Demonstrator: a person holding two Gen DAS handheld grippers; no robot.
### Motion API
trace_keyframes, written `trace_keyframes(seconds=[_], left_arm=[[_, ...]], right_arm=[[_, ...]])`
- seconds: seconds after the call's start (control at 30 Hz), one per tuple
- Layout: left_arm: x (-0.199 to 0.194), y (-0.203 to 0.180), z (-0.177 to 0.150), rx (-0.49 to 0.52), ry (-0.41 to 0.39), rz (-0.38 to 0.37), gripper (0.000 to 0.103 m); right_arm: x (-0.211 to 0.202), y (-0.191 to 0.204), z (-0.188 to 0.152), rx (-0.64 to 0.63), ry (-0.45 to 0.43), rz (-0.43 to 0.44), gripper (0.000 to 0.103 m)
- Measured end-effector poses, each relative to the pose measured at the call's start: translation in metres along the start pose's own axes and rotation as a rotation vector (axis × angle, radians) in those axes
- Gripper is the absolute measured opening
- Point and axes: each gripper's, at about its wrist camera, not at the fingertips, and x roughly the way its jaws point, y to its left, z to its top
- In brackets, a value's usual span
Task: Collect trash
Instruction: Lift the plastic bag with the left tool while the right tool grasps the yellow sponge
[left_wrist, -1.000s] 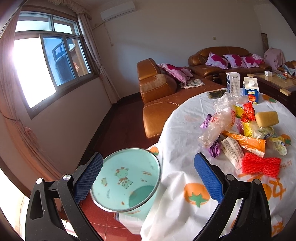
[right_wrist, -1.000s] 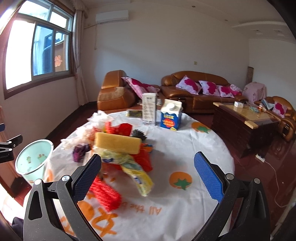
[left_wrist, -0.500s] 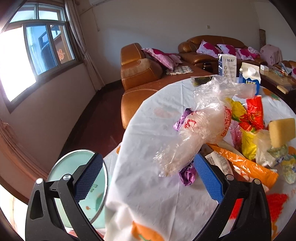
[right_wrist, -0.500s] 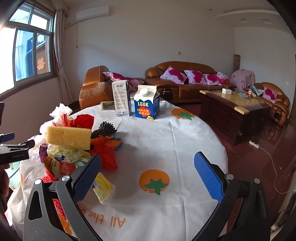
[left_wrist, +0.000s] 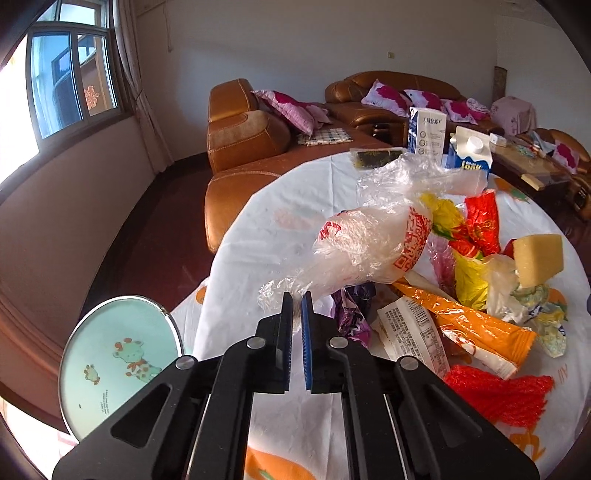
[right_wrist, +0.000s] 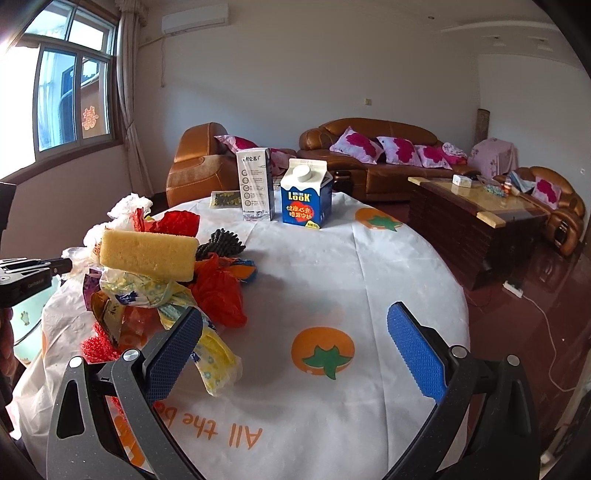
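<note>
A heap of trash lies on the round table (left_wrist: 258, 229): a clear plastic bag (left_wrist: 362, 243) with red print, an orange wrapper (left_wrist: 469, 325), a red net (left_wrist: 502, 391), a yellow sponge (left_wrist: 539, 258) and several other wrappers. My left gripper (left_wrist: 296, 299) is shut on the near end of the clear plastic bag. The mint-green trash bin (left_wrist: 118, 354) stands below the table at the lower left. My right gripper (right_wrist: 295, 332) is open and empty above the table's near side, with the heap and sponge (right_wrist: 147, 253) to its left.
Two cartons stand at the table's far side: a white one (right_wrist: 256, 182) and a blue one (right_wrist: 304, 195). A flat dark packet (right_wrist: 226, 199) lies beside them. Brown sofas (right_wrist: 369, 155) and a wooden coffee table (right_wrist: 476, 214) stand beyond.
My left gripper has moved from over the bin to the heap and closed on the clear plastic bag. My right gripper has shifted right along the table and stays open.
</note>
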Motion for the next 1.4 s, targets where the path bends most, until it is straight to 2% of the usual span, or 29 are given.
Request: trace_keyframes(seconds=[0.17,0.4,0.63,0.83,0.87,0.9,0.97,1.03,1.2,1.4], left_arm=[[-0.025,0.013,0.003,0.007,-0.056,0.011,0.003],[-0.062,0.036,0.0,0.038,-0.11,0.07,0.003],[-0.074,0.055,-0.019,0.043,-0.084,0.111,0.003],[-0.074,0.063,-0.026,0.03,-0.064,0.105,0.004],[-0.074,0.064,-0.027,0.028,-0.064,0.103,0.004],[-0.075,0.066,-0.026,0.025,-0.062,0.101,0.004],[-0.074,0.067,-0.026,0.021,-0.061,0.099,0.004],[-0.074,0.066,-0.026,0.019,-0.06,0.098,0.004],[-0.081,0.067,-0.026,0.018,-0.071,0.101,0.004],[-0.094,0.079,-0.026,0.019,-0.097,0.136,0.004]], right_arm=[[-0.001,0.002,0.001,0.002,0.0,0.008,0.098],[-0.005,-0.004,0.018,0.058,-0.022,0.057,0.098],[0.006,0.011,0.039,0.081,-0.048,0.12,0.098],[0.035,0.039,0.04,0.068,0.029,0.249,0.097],[0.039,0.041,0.039,0.072,0.044,0.276,0.092],[0.041,0.042,0.037,0.079,0.056,0.314,0.068],[0.043,0.047,0.034,0.072,0.09,0.362,0.036],[0.038,0.049,0.033,0.066,0.083,0.38,0.018],[0.017,0.052,0.037,0.036,0.043,0.372,0.011],[0.0,0.059,0.054,-0.006,-0.02,0.374,0.009]])
